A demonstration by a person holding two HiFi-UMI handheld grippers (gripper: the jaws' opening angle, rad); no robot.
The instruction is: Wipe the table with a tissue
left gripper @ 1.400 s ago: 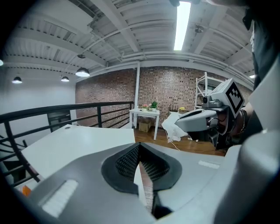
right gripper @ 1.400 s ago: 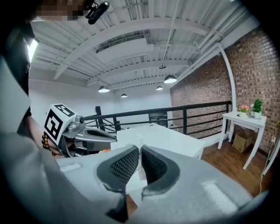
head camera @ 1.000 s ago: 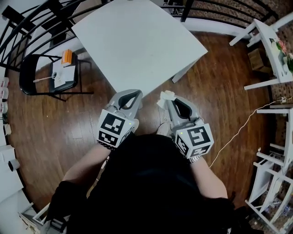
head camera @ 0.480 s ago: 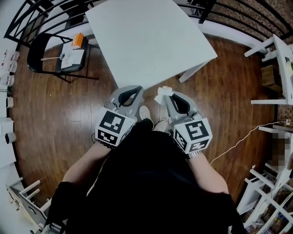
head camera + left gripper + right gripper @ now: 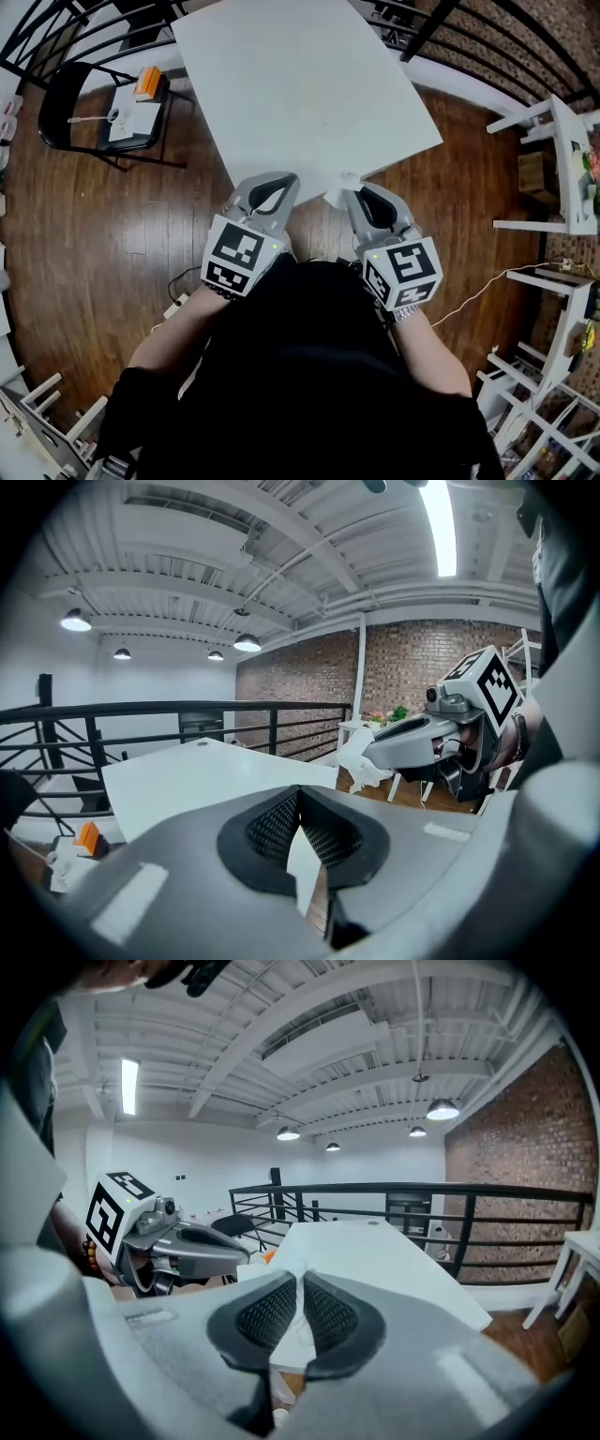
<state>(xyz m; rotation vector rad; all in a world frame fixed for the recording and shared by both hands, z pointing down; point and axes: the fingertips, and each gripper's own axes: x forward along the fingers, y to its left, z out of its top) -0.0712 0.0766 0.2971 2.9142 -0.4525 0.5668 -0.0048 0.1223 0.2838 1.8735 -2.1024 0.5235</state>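
Tissue in hand, table not wiped yet

My right gripper [image 5: 300, 1283] is pinching the tissue [image 5: 339, 187] tight between its pads, and a white strip of it shows between them. My left gripper [image 5: 300, 794] is pressed together at the tips with nothing in it. The tissue is right at the near edge of the white table [image 5: 300, 84]; I cannot tell if it touches. I think the picking up is done and all the wiping is left, since the tissue is only at the edge. The tissue is a crumpled lump that sticks out past the jaw tips, and its long way runs with the jaws, pointing away from me toward the table.
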